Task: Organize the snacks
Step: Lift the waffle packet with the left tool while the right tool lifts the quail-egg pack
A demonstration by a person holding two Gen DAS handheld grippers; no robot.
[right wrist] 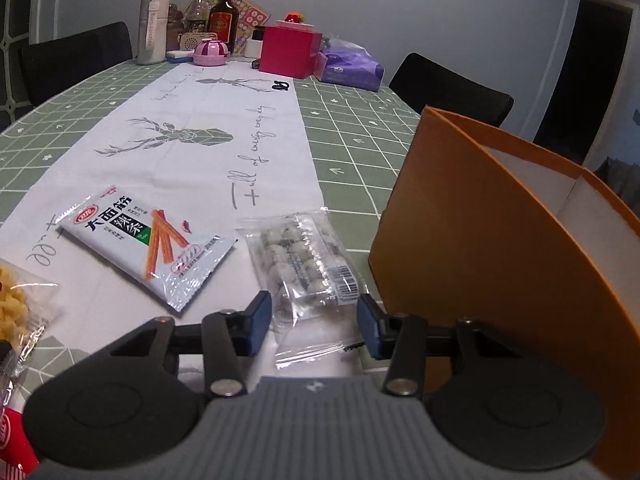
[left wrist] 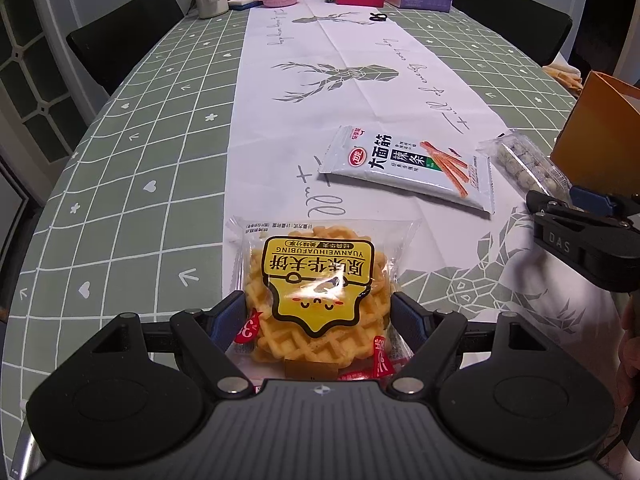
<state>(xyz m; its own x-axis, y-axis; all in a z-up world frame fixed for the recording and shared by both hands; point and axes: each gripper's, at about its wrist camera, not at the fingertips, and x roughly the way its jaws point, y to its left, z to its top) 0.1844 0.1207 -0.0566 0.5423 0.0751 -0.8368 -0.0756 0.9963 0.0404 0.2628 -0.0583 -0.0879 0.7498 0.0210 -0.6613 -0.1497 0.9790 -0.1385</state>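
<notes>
A waffle packet (left wrist: 316, 292) with a yellow label lies on the tablecloth, between the two blue pads of my left gripper (left wrist: 318, 316), which stands open around its near part. A white spicy-strip packet (left wrist: 412, 168) lies further out; it also shows in the right wrist view (right wrist: 148, 244). A clear packet of round white candies (right wrist: 308, 264) lies between the open fingers of my right gripper (right wrist: 316, 324), its near end between the pads. In the left wrist view the candy packet (left wrist: 528, 164) sits at right, with the right gripper's fingers (left wrist: 576, 236) beside it.
An orange cardboard box (right wrist: 480, 240), open at the top, stands right of the candy packet. Bottles (right wrist: 223, 16), a pink pot (right wrist: 211, 53), a red box (right wrist: 289, 51) and a purple tissue pack (right wrist: 352, 66) crowd the table's far end. Black chairs (left wrist: 124, 36) stand around the table.
</notes>
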